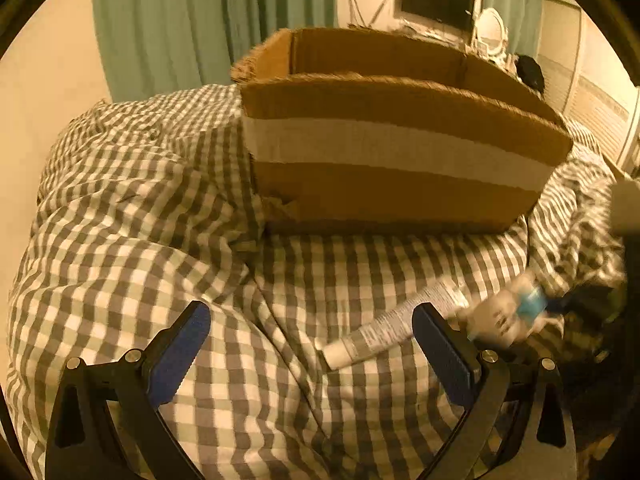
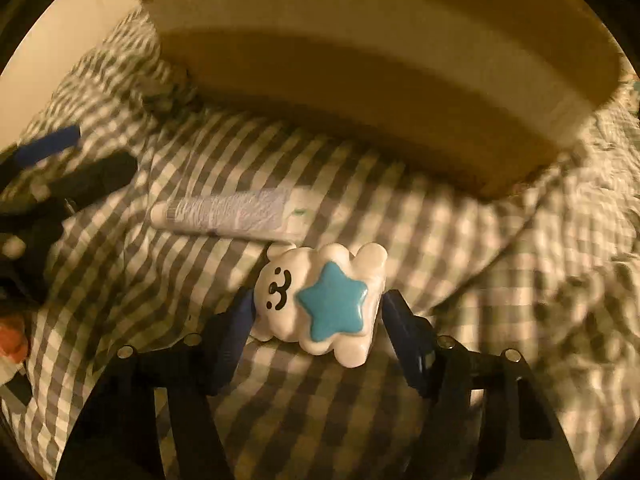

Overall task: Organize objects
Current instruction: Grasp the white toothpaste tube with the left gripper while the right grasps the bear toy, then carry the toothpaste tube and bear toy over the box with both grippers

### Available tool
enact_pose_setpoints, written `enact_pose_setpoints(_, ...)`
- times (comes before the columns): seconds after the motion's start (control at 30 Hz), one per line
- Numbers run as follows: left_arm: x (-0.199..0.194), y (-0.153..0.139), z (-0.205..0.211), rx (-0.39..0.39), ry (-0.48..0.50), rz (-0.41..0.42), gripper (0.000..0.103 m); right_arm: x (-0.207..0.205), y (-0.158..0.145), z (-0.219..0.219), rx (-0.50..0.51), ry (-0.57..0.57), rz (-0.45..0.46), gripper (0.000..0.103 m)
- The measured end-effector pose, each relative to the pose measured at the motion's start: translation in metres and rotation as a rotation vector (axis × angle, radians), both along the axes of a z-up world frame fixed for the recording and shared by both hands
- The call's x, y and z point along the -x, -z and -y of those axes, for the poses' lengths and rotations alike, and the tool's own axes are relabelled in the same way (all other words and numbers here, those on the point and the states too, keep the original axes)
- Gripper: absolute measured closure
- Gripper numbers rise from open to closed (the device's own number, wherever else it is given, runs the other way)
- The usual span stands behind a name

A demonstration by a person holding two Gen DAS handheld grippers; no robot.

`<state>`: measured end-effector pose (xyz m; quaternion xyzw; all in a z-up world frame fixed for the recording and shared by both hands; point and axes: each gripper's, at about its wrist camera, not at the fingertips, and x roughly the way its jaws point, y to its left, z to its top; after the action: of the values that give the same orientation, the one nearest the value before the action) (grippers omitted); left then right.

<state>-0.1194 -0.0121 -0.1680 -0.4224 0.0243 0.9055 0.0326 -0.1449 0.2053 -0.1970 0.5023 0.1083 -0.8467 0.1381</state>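
Observation:
An open cardboard box (image 1: 396,156) with a white tape band stands on the checked bedding; it fills the top of the right wrist view (image 2: 380,80). A white tube (image 1: 396,328) lies on the bedding in front of it, also in the right wrist view (image 2: 228,216). My right gripper (image 2: 316,312) is shut on a white cloud-shaped toy with a blue star (image 2: 320,300), held just above the bedding near the tube; the toy shows blurred in the left wrist view (image 1: 508,312). My left gripper (image 1: 312,340) is open and empty, left of the tube.
Green-and-white checked bedding (image 1: 160,240) covers the bed in rumpled folds. Green curtains (image 1: 200,20) hang behind. A monitor (image 1: 436,0) and clutter stand at the far back right. The left gripper shows blurred at the left of the right wrist view (image 2: 48,184).

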Motion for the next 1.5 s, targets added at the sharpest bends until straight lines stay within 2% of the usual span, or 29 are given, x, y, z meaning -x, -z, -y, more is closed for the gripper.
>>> enact_pose_setpoints(0.13, 0.004, 0.012, -0.02, 0.046, 0.065, 0.041, 0.0, -0.007, -0.029, -0.025, 0.006, 0.066, -0.096, 0.039)
enact_pose_setpoints(0.23, 0.011, 0.026, -0.039, 0.114, 0.13, 0.078, 0.0, -0.008, -0.034, -0.037, 0.035, 0.09, -0.096, 0.039)
enact_pose_setpoints(0.37, 0.025, 0.042, -0.057, 0.12, 0.184, 0.126, 0.001, -0.004, -0.027, -0.037, 0.038, 0.087, -0.066, 0.039)
enact_pose_setpoints(0.43, 0.034, 0.052, -0.059, 0.101, 0.195, 0.171, 0.012, -0.005, -0.03, -0.036, 0.044, 0.083, -0.069, 0.039)
enact_pose_setpoints(0.47, 0.039, 0.057, -0.058, 0.072, 0.203, 0.203, 0.022, -0.001, -0.032, -0.036, 0.047, 0.083, -0.069, 0.039)
enact_pose_setpoints(0.5, 0.041, 0.059, -0.056, 0.041, 0.203, 0.217, 0.029, -0.001, -0.031, -0.037, 0.052, 0.084, -0.068, 0.039)
enact_pose_setpoints(0.53, 0.042, 0.058, -0.054, 0.019, 0.196, 0.216, 0.033, -0.001, -0.03, -0.037, 0.054, 0.085, -0.066, 0.039)
enact_pose_setpoints(0.6, 0.041, 0.054, -0.051, -0.024, 0.192, 0.208, 0.053, -0.001, -0.028, -0.037, 0.052, 0.088, -0.061, 0.039)
enact_pose_setpoints(0.7, 0.034, 0.047, -0.05, -0.047, 0.199, 0.19, 0.075, -0.003, -0.026, -0.037, 0.048, 0.089, -0.062, 0.039)
enact_pose_setpoints(0.77, 0.03, 0.044, -0.052, -0.039, 0.2, 0.178, 0.079, -0.005, -0.027, -0.037, 0.048, 0.091, -0.067, 0.039)
enact_pose_setpoints(0.87, 0.023, 0.036, -0.052, -0.04, 0.194, 0.158, 0.082, -0.009, -0.029, -0.038, 0.049, 0.094, -0.075, 0.039)
enact_pose_setpoints(0.97, 0.012, 0.024, -0.051, -0.084, 0.207, 0.15, 0.082, -0.014, -0.031, -0.04, 0.053, 0.098, -0.081, 0.039)
enact_pose_setpoints(1.13, -0.01, 0.008, -0.055, -0.038, 0.211, 0.18, 0.082, -0.025, -0.044, -0.038, 0.042, 0.092, -0.11, 0.039)
enact_pose_setpoints(1.27, -0.038, -0.011, -0.047, -0.067, 0.192, 0.107, 0.082, -0.042, -0.061, -0.031, 0.034, 0.076, -0.143, 0.039)
enact_pose_setpoints(1.5, -0.055, -0.053, -0.035, -0.102, 0.141, 0.029, 0.082, -0.07, -0.101, -0.025, 0.042, 0.054, -0.22, 0.039)
